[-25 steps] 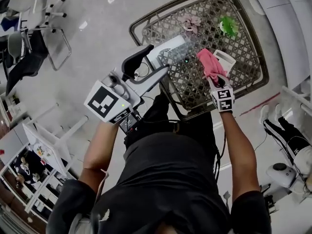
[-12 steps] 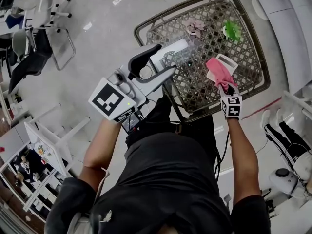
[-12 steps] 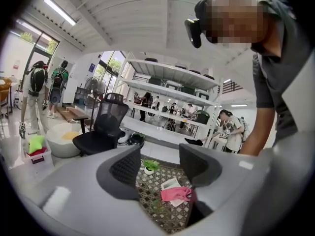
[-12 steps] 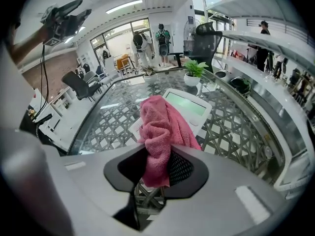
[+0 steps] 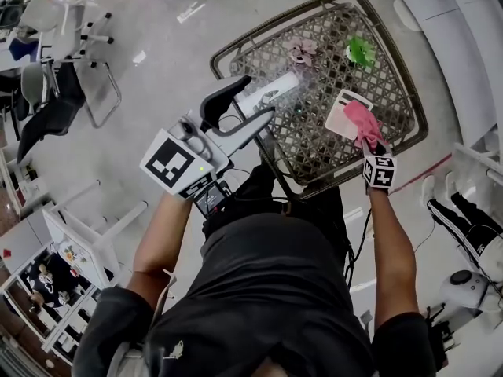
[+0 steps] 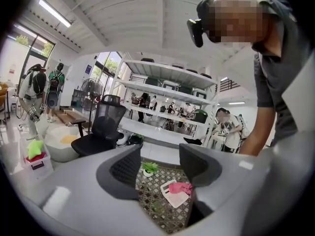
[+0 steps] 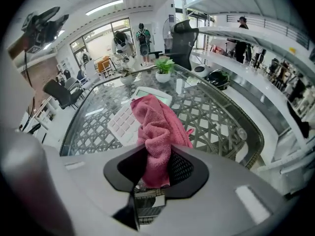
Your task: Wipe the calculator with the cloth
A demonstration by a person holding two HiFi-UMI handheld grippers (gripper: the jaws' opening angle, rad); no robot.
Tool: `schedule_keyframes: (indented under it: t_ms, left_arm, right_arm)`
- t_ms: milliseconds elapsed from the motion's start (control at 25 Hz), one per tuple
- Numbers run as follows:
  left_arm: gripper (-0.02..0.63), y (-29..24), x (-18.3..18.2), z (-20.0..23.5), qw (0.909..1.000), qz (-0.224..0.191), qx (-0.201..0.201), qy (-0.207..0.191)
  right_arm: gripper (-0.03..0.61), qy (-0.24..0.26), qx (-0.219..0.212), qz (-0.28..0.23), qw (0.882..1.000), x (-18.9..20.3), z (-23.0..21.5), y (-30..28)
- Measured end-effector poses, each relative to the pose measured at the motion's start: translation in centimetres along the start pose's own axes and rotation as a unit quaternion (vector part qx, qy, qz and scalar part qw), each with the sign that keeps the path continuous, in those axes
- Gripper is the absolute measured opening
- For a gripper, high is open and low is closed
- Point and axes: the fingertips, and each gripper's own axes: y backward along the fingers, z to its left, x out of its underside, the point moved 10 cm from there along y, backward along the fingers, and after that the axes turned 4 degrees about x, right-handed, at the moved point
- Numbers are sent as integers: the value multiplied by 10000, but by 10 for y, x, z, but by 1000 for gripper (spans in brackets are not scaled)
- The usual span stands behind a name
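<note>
Head view, right gripper (image 5: 370,141) down-tilted, gripping cloth (image 5: 361,118)

Premises are presenting as an open-plan office or lab: a mesh office chair (image 6: 103,123) is standing on polished floor (image 5: 157,77), white shelving (image 6: 162,85) is lining the hall, strip lights (image 6: 55,12) are burning overhead, people (image 6: 37,86) are gathering.

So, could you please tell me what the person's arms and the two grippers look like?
The left tongs and right tongs are pale grey plastic with black, mesh-textured pads. Each carries a white cube printed with black square markers. The arms are bare below a dark short-sleeved T-shirt.
</note>
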Motion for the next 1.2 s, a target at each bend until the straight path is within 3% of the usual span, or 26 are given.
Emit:
schedule_keyframes:
  t_ms: [160, 320, 640, 880, 1200]
  left_arm:
    - [288, 4, -3, -3, 10000, 28, -16, -29]
    - [288, 9, -6, -5, 10000, 40, -54, -64]
    - [288, 19, -15, -9, 9999, -36, -103, -131]
    - [288, 23, -24, -12, 9996, -184, -79, -198]
    - [288, 32, -34, -25, 9988, -374, 40, -307]
  right_arm:
    - [97, -642, 295, 8, 9975, -3, -21, 6]
    - [105, -1056, 135, -91, 9943, -12, -31, 12]
    - [137, -1848, 202, -1127, 9761, -44, -45, 66]
    - [141, -1719, 75, -2375, 9560, -91, -33, 141]
    - [140, -821, -362, -4302, 8983, -175, 18, 283]
